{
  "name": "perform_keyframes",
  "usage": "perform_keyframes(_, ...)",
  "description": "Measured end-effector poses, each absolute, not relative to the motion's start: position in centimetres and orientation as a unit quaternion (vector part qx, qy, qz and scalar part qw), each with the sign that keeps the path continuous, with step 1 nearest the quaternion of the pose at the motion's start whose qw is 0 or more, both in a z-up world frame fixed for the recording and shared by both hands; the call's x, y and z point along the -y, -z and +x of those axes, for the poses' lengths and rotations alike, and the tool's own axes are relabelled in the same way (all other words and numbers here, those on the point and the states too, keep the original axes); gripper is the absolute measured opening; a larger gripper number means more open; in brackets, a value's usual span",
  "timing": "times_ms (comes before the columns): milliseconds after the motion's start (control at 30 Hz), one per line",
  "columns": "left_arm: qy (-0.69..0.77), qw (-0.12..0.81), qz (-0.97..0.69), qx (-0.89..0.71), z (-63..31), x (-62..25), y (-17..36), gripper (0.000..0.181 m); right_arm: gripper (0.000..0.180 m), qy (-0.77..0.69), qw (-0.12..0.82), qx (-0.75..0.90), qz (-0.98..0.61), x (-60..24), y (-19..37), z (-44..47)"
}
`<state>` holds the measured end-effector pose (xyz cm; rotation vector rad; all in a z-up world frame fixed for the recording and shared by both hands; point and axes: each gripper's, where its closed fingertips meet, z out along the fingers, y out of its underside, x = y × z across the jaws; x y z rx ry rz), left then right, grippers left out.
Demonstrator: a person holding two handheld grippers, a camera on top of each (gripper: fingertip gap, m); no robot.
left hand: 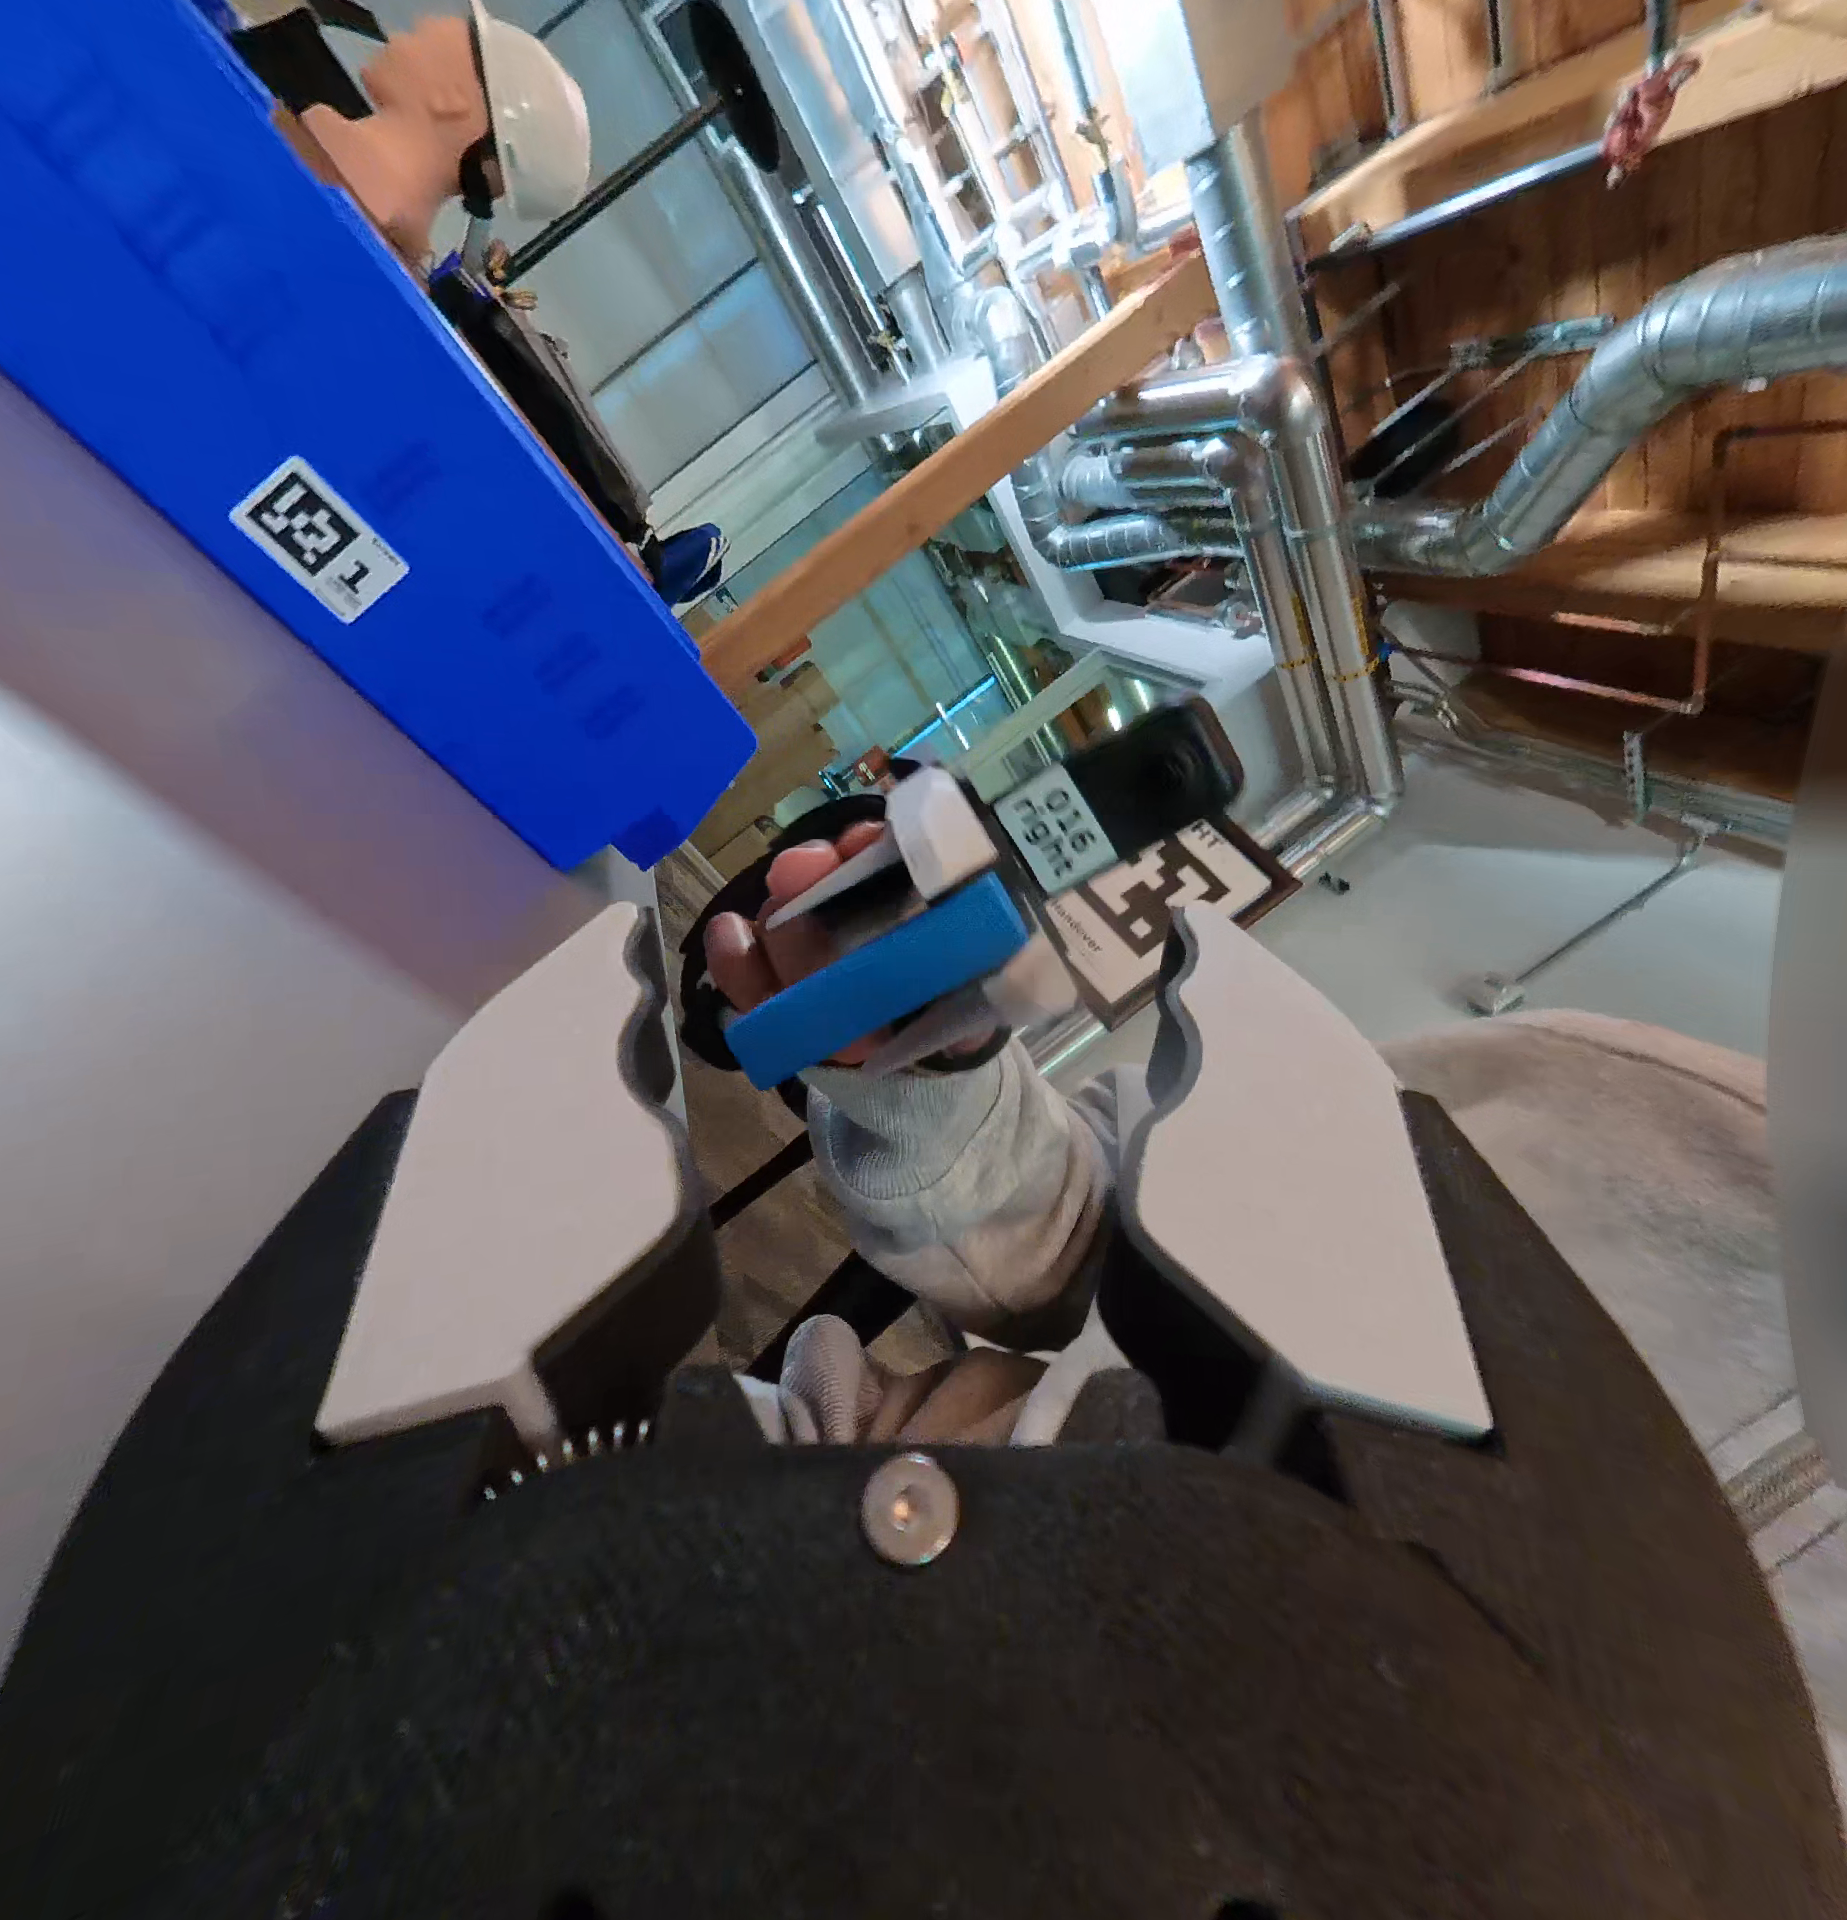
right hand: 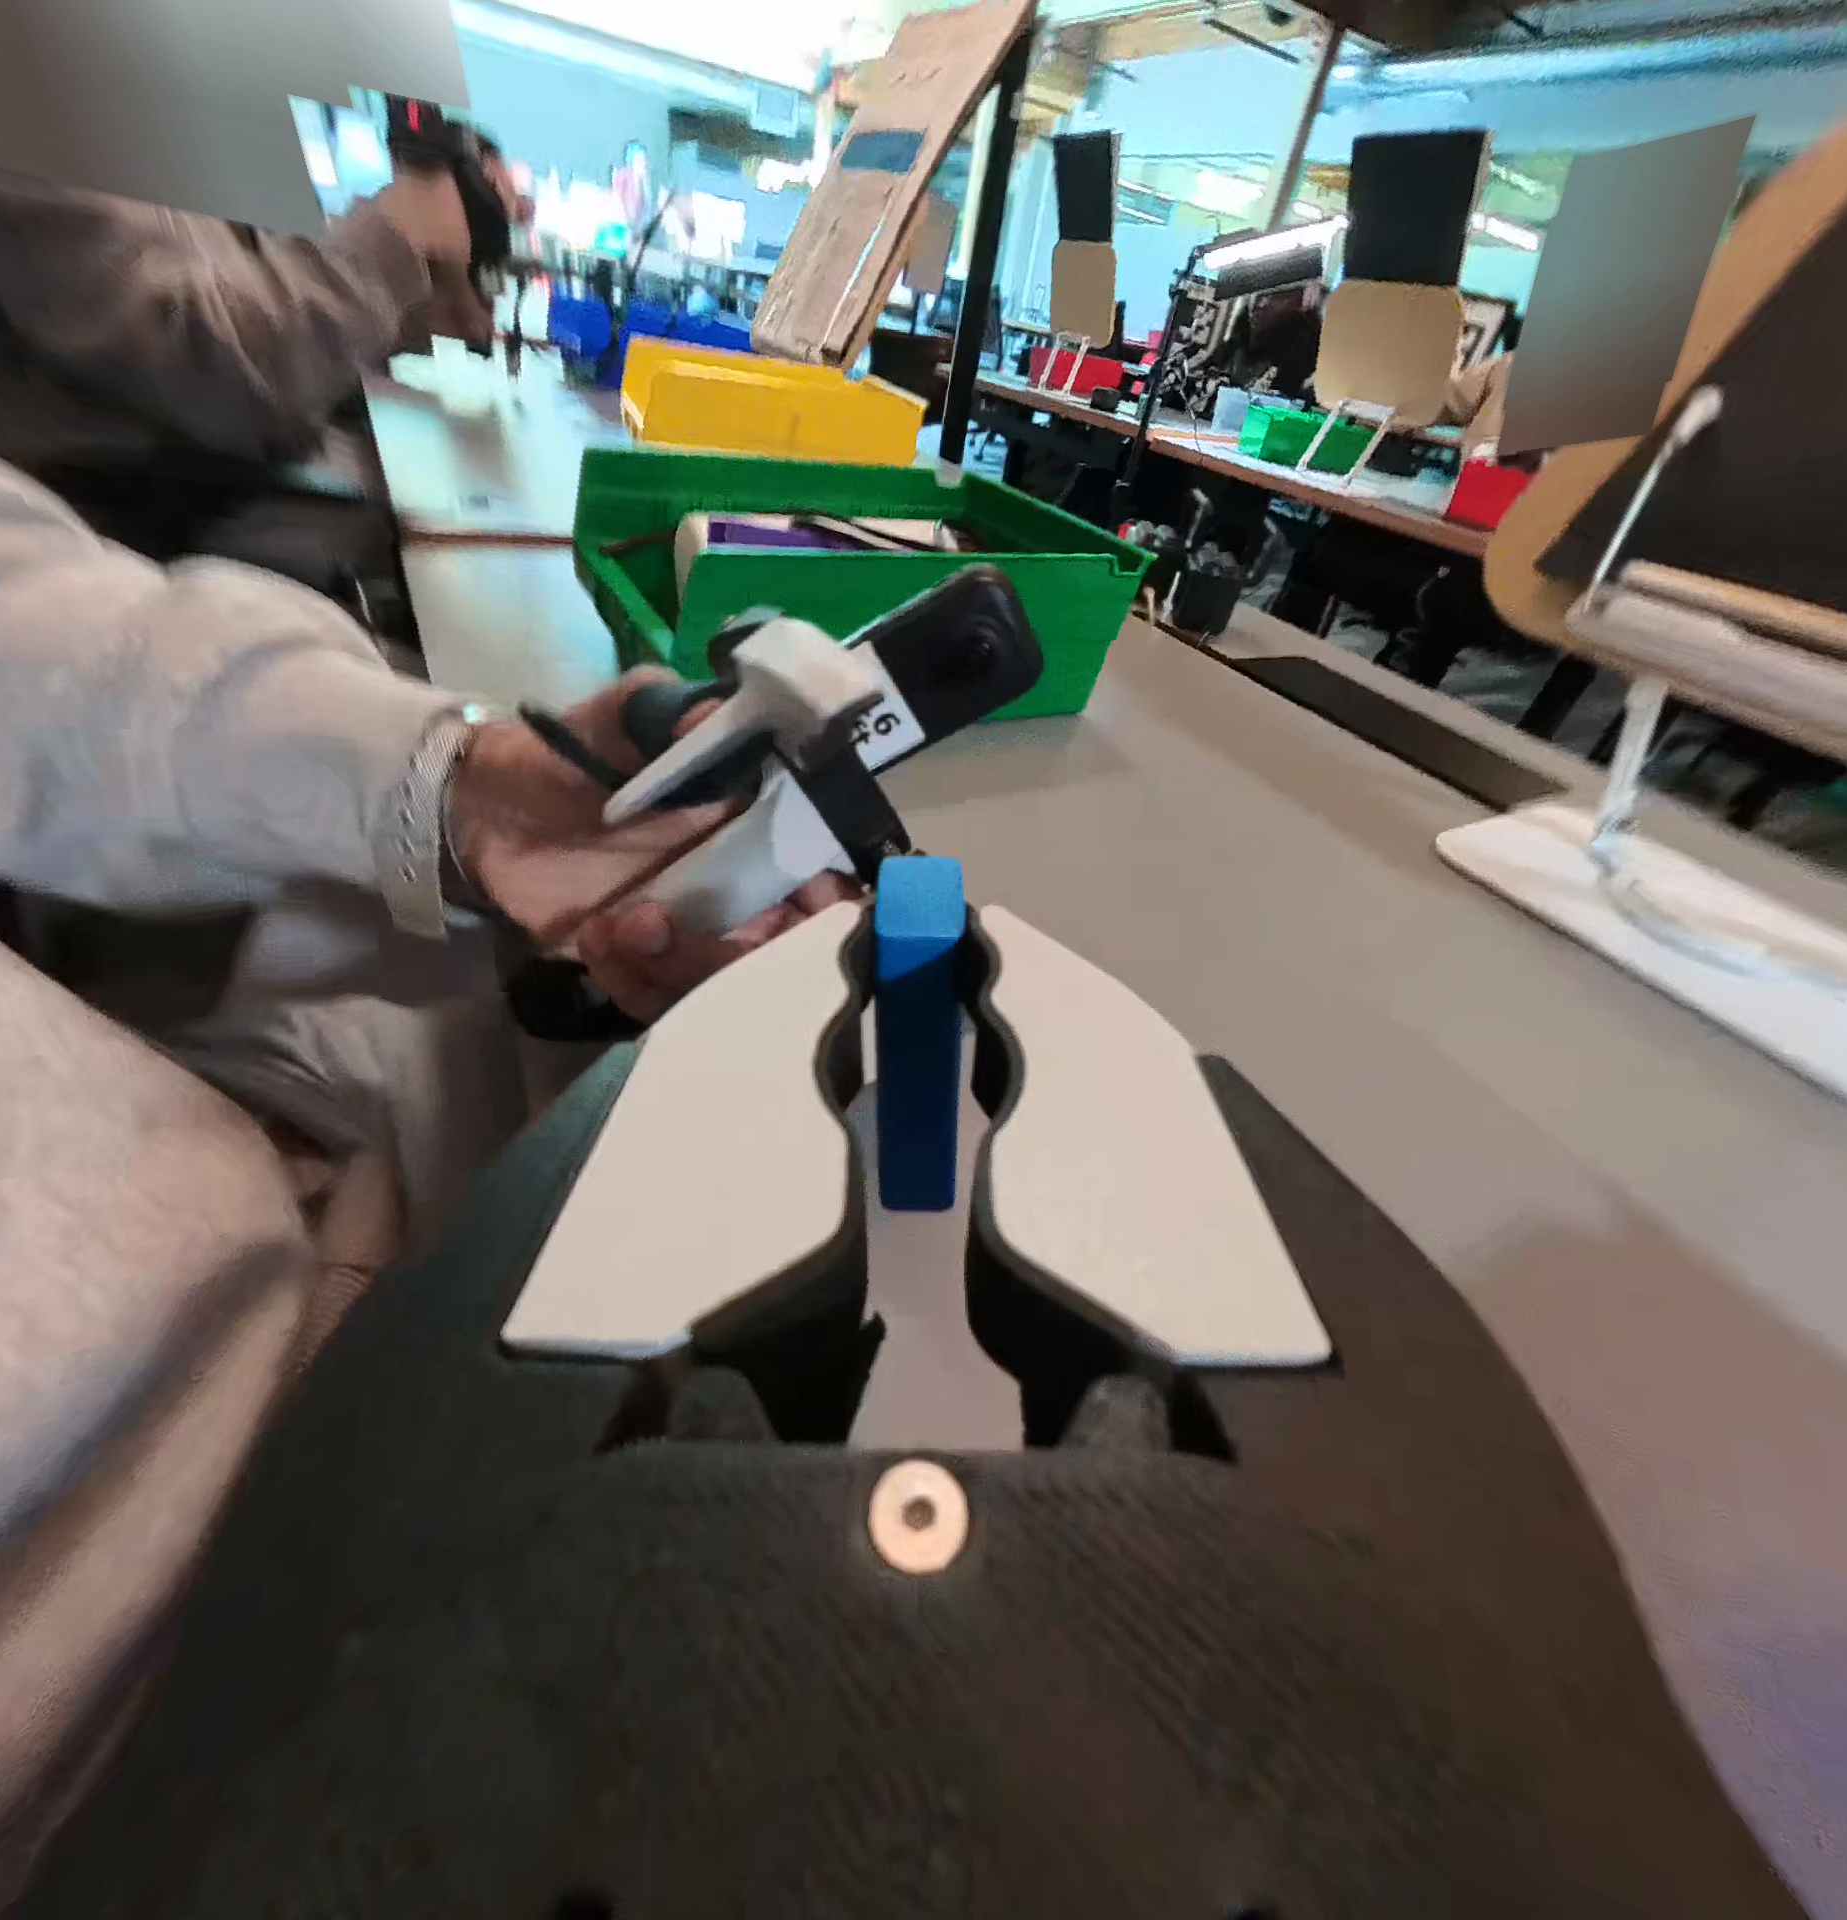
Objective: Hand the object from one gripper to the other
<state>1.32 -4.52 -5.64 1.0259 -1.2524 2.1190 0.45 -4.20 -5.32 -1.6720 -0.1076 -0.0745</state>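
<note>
The blue block, at the centre of the right wrist frame, looks matt and smooth, like painted wood or plastic; which one cannot be told. The right gripper has smooth, matt pale-grey fingers set on a black body with a fine ribbed texture, and a shiny metal screw low in the frame. The table is a smooth, matt grey surface. Above centre, the green bin and the yellow bin look like hard plastic with a slight sheen. At left, a sleeve is soft pale cloth. In the left wrist frame, the blue bin at upper left is smooth plastic, and the pipes at right are bright metal.
</note>
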Motion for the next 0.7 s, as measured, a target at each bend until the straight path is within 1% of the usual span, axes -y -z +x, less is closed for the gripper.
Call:
perform_keyframes(33,-0.773,0.229,0.363,0.468,1.1,4.6,5.5,0.089,0.016,-0.004,0.677,0.017,-0.736,4.4,5.0,0.7)
perform_keyframes(133,-0.761,0.195,0.328,0.525,0.1,5.4,5.9,0.070,0.016,-0.138,0.698,-0.067,-0.699,4.8,3.9,1.1)
perform_keyframes(200,-0.749,0.170,0.304,0.564,-0.6,6.2,6.2,0.059,0.016,-0.186,0.706,-0.093,-0.677,5.0,3.4,1.2)
perform_keyframes(333,-0.723,0.132,0.283,0.616,-1.3,7.4,7.2,0.040,0.016,-0.190,0.704,-0.078,-0.680,4.8,3.4,0.5)
perform_keyframes(433,-0.731,0.108,0.271,0.617,-1.4,7.5,6.9,0.018,0.016,-0.199,0.698,-0.068,-0.685,4.5,3.6,-0.2)
perform_keyframes(567,-0.738,0.065,0.253,0.622,-1.4,7.3,6.3,0.016,0.019,-0.198,0.714,-0.063,-0.669,4.6,3.1,-0.1)
perform_keyframes(633,-0.746,0.067,0.257,0.611,-1.3,7.1,6.1,0.016,0.050,-0.160,0.740,-0.060,-0.651,4.7,2.3,0.6)
perform_keyframes(700,-0.753,0.094,0.272,0.592,-1.1,6.7,5.9,0.016,0.077,-0.092,0.766,-0.046,-0.634,5.0,1.5,1.3)
